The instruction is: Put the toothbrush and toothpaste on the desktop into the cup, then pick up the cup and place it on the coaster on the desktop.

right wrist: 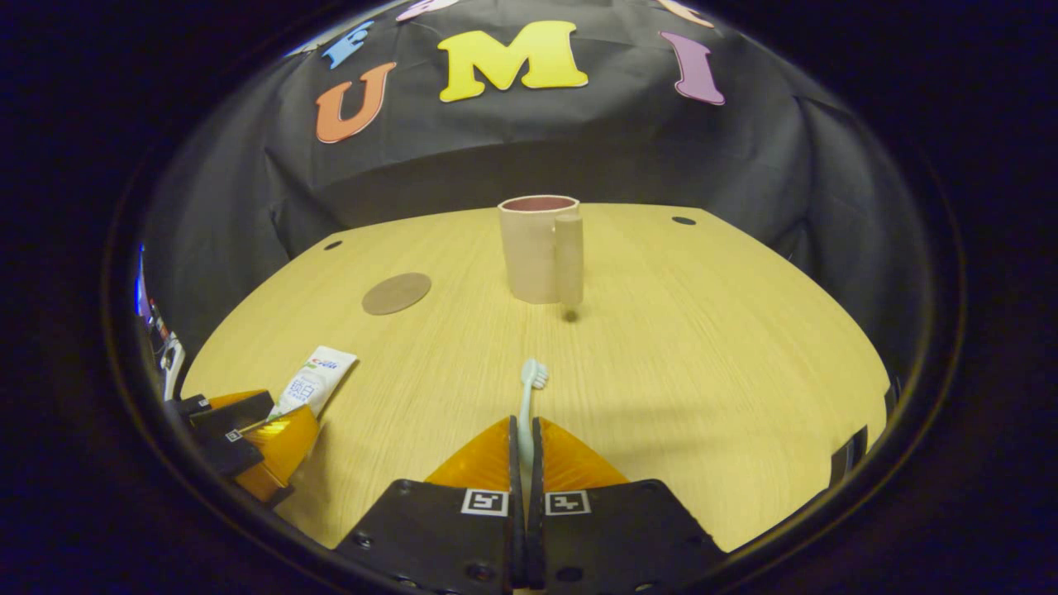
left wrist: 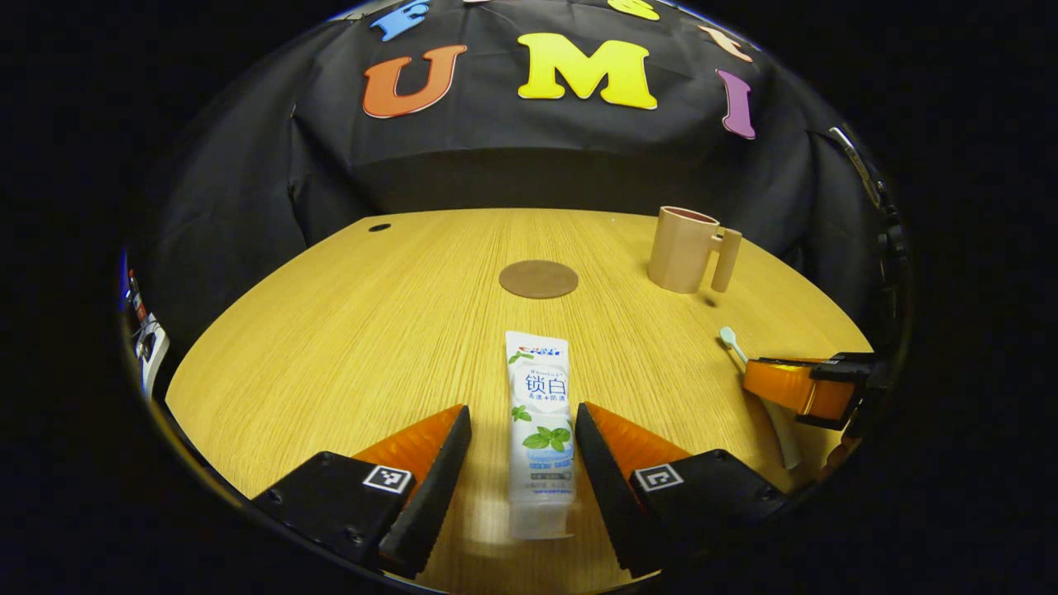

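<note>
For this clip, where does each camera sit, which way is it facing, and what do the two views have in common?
Left gripper view: rides the left gripper, low over the desk, facing the booth wall; its open fingers flank the toothpaste.
Right gripper view: rides the right gripper, facing the cup; its fingers are closed on the toothbrush.
Shared: cup, coaster, toothpaste, toothbrush, and each shows the other gripper at its edge.

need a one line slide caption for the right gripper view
Right gripper shut on the toothbrush, its head pointing toward the cup on the desktop.
</note>
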The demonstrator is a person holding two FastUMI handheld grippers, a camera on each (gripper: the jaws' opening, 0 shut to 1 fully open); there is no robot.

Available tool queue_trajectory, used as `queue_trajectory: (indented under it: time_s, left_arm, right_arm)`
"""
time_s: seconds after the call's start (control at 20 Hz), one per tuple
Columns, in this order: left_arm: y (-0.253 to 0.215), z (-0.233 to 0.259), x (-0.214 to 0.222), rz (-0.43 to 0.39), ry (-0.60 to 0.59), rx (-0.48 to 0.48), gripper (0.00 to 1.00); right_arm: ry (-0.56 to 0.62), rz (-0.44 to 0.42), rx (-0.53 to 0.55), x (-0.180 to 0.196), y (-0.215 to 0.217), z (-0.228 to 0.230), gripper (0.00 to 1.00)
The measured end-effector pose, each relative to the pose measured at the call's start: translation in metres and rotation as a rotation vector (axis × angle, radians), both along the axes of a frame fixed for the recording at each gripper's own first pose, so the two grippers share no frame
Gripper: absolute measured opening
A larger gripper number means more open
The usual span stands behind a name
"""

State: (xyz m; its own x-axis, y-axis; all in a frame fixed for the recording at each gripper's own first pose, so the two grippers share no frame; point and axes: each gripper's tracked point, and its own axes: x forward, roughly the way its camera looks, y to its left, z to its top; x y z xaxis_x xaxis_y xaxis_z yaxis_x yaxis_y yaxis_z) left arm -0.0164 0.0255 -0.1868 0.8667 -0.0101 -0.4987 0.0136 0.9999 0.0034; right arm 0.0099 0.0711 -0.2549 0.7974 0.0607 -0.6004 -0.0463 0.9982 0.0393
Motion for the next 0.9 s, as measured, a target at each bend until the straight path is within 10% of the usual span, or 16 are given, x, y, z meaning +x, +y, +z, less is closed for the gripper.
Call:
queue_trajectory:
  time_s: [0.5, 0.9]
  left_arm:
    - [-0.009, 0.0, 0.002, -0.028, 0.032, 0.012, 0.49]
    - [-0.011, 0.005, 0.003, -0.036, -0.01, -0.068, 0.43]
  right_arm:
    - [-0.094, 0.031, 0.0, -0.014, -0.007, 0.036, 0.01]
    - [-0.166, 0.063, 0.0, -0.012, -0.005, 0.069, 0.02]
